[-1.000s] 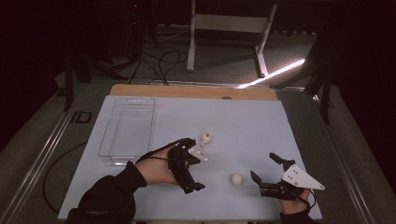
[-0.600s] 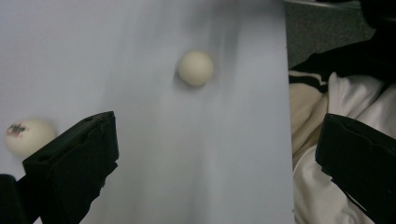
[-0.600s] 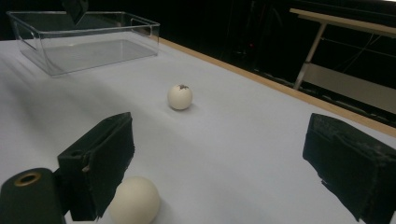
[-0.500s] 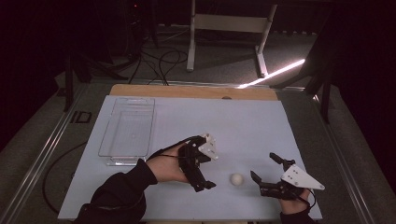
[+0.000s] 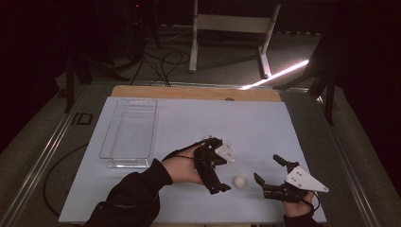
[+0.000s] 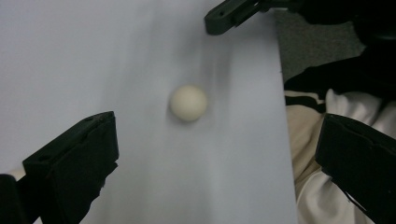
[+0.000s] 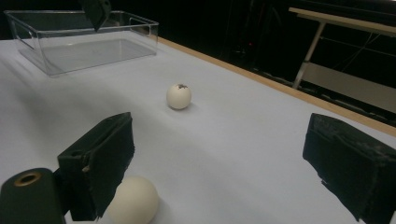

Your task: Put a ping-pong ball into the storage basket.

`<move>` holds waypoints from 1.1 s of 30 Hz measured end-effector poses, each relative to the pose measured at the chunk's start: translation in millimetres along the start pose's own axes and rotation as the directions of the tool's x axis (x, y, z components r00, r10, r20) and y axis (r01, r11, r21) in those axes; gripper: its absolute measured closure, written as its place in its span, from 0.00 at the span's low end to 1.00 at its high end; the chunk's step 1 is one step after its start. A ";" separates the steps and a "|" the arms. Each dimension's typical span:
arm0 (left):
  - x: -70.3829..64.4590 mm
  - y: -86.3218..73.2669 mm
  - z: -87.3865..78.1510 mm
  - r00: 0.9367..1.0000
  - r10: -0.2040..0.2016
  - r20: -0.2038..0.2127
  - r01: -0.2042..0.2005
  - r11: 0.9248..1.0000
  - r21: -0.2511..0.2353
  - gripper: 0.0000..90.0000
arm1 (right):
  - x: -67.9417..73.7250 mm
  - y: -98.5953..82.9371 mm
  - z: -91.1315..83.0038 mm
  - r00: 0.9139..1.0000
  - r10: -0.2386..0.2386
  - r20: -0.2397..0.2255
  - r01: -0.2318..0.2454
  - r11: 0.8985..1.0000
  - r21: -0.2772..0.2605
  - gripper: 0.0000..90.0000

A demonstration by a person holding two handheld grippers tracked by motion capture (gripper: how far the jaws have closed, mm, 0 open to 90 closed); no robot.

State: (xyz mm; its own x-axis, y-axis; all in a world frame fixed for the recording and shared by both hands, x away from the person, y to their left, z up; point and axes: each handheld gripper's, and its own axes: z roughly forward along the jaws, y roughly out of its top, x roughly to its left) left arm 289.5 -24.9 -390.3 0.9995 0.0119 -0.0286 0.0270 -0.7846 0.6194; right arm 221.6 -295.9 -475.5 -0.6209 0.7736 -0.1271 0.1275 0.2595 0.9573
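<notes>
Your left gripper (image 6: 210, 154) hangs spread over the ball (image 6: 188, 103) on the counter (image 5: 265, 123): light, smooth, prone to roll. Pinch its widest middle gently.

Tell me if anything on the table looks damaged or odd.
One thing stands out: the far egg in the right gripper view has a dark, jagged hole at its top, as if cracked open. The near egg between the grippers looks whole. The clear tray sits empty.
</notes>
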 end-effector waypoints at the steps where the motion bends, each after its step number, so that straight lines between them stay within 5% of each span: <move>1: 0.3 1.3 1.1 1.000 0.003 -0.003 -0.003 1.000 -0.004 0.00 | -0.1 -0.1 0.1 1.000 0.001 0.000 -0.001 1.000 0.000 0.10; 33: 10.5 11.0 52.7 0.999 0.037 0.036 -0.036 0.999 -0.020 0.02 | -1.4 -0.3 0.1 1.000 0.006 0.004 -0.006 1.000 0.005 0.10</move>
State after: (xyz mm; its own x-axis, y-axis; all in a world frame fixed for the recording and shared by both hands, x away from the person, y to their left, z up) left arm 299.4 -66.1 -425.1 0.9986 -0.0394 -0.0340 -0.0089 -0.7720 0.6356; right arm 222.5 -297.0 -475.7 -0.6173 0.7771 -0.1226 0.1345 0.2578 0.9568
